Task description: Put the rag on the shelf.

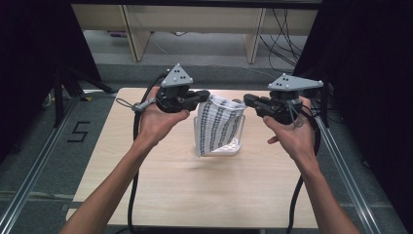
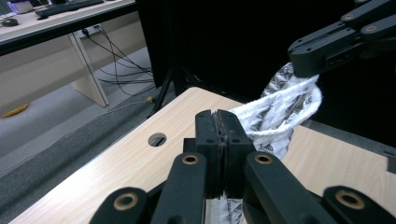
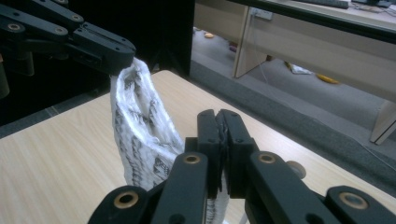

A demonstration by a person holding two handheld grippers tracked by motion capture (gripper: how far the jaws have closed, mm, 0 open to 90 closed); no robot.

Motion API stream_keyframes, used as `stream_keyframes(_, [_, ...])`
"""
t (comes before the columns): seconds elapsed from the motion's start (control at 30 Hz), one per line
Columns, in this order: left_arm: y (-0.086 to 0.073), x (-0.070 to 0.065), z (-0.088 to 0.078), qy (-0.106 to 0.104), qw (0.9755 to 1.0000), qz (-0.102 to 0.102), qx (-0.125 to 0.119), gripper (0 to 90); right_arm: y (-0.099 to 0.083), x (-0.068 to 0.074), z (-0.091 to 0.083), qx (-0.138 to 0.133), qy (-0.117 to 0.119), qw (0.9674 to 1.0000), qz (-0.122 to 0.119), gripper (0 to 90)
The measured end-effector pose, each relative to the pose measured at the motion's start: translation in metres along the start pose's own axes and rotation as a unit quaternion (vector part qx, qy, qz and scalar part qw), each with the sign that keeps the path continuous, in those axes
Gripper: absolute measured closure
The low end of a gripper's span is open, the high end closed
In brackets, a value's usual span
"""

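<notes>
Forearms raised, left gripper (image 1: 203,95) and right gripper (image 1: 249,100) pinching patterned bag (image 1: 219,124)

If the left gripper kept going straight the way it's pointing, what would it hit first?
Probably the right gripper: the left gripper, shut on the patterned cloth, points across at it, with the cloth's rim stretched between them. Depth is uncertain.

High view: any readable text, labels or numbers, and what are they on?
"5": black numeral marked on the grey floor left of the light wooden table.
The black-and-white patterned cloth, pinched at its top edge by the left gripper and the right gripper over the clear plastic container, carries a repeating print, not letters.
Nothing else carries readable text.
</notes>
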State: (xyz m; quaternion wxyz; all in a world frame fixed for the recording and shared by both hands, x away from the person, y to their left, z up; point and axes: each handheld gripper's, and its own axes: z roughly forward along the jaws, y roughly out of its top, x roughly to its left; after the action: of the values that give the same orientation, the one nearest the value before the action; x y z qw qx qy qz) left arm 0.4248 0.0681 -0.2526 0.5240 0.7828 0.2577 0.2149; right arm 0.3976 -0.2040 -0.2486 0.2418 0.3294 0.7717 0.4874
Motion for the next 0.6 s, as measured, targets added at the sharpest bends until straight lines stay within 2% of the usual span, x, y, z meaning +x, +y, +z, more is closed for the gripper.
stream_keyframes(0.13, [0.005, 0.006, 0.004, 0.006, 1.0000, -0.003, -0.001, 88.0, 0.009, -0.006, 0.004, -0.004, -0.012, 0.9999, -0.001, 88.2])
stream_keyframes(0.27, [0.014, 0.018, 0.010, 0.019, 0.9997, -0.012, -0.010, 87.9, 0.018, -0.013, 0.011, -0.007, -0.019, 0.9998, 0.002, 88.2])
stream_keyframes(0.4, [0.020, 0.024, 0.015, 0.032, 0.9994, -0.011, -0.011, 87.9, 0.025, -0.020, 0.018, -0.009, -0.030, 0.9995, 0.001, 88.2])
stream_keyframes(0.47, [0.022, 0.029, 0.020, 0.030, 0.9993, -0.012, -0.016, 87.9, 0.031, -0.026, 0.026, -0.008, -0.033, 0.9993, 0.016, 88.2])
stream_keyframes(0.5, [0.022, 0.032, 0.023, 0.033, 0.9992, -0.018, -0.015, 87.9, 0.031, -0.026, 0.026, -0.008, -0.033, 0.9993, 0.016, 88.2])
stream_keyframes(0.53, [0.021, 0.038, 0.029, 0.036, 0.9989, -0.026, -0.012, 87.9, 0.033, -0.030, 0.031, -0.005, -0.035, 0.9990, 0.026, 88.2])
stream_keyframes(0.57, [0.021, 0.038, 0.029, 0.036, 0.9989, -0.026, -0.012, 87.9, 0.034, -0.033, 0.035, -0.008, -0.041, 0.9990, 0.018, 88.2])
stream_keyframes(0.6, [0.021, 0.041, 0.032, 0.037, 0.9988, -0.030, -0.012, 87.9, 0.035, -0.035, 0.038, -0.005, -0.041, 0.9989, 0.021, 88.2])
